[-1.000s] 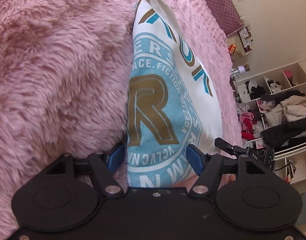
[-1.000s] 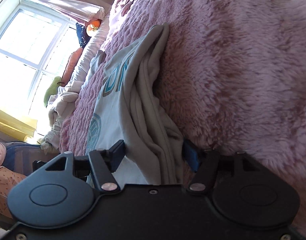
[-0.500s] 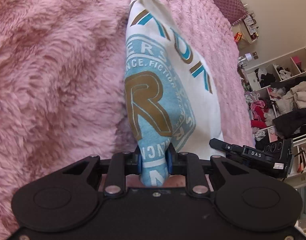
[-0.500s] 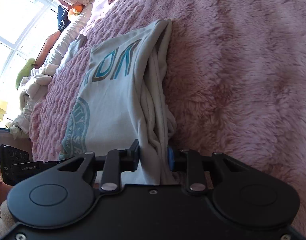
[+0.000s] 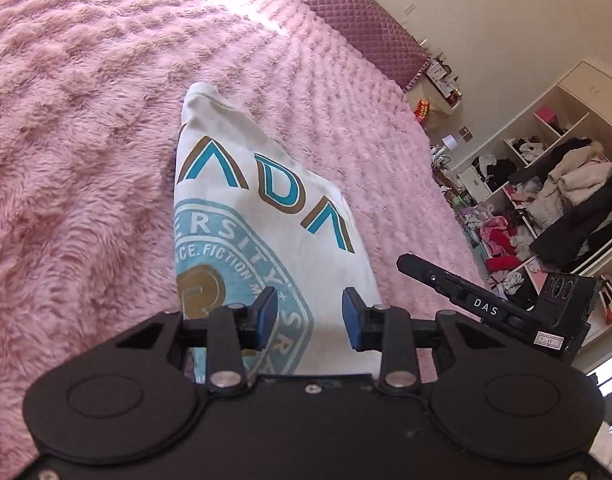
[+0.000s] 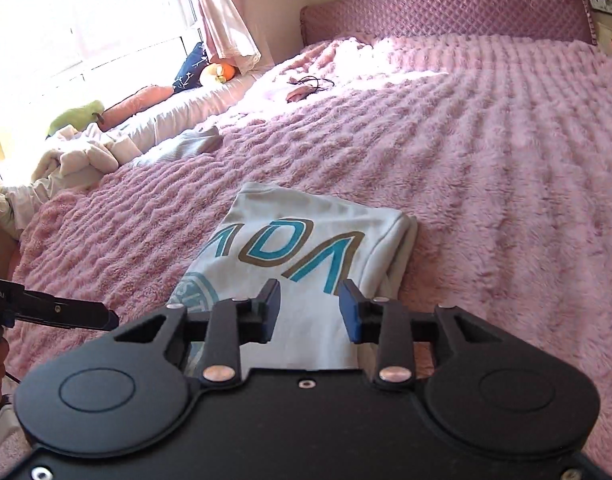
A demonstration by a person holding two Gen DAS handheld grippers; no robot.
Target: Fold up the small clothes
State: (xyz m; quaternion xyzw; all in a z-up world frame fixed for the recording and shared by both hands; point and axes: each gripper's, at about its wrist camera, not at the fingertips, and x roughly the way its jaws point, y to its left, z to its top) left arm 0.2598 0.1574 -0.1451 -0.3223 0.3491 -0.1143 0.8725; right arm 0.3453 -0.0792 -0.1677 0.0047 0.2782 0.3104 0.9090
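Observation:
A white T-shirt [image 5: 274, 216] with teal and brown lettering and a round teal print lies folded on the pink fluffy bedspread [image 5: 86, 140]. It also shows in the right wrist view [image 6: 302, 256], with stacked folded layers on its right edge. My left gripper [image 5: 309, 318] is open and empty, above the shirt's near end. My right gripper [image 6: 309, 312] is open and empty, also over the near end. The right gripper's body [image 5: 494, 308] shows at the right of the left wrist view.
A quilted purple headboard [image 6: 446, 12] stands at the far end of the bed. Loose clothes and plush toys [image 6: 78, 152] lie by the window at the left. Open shelves stuffed with clothes [image 5: 554, 204] stand at the right.
Both grippers were shut on the shirt's near edge half a second ago. Both have opened, let go and lifted back. The shirt now lies flat on the bedspread.

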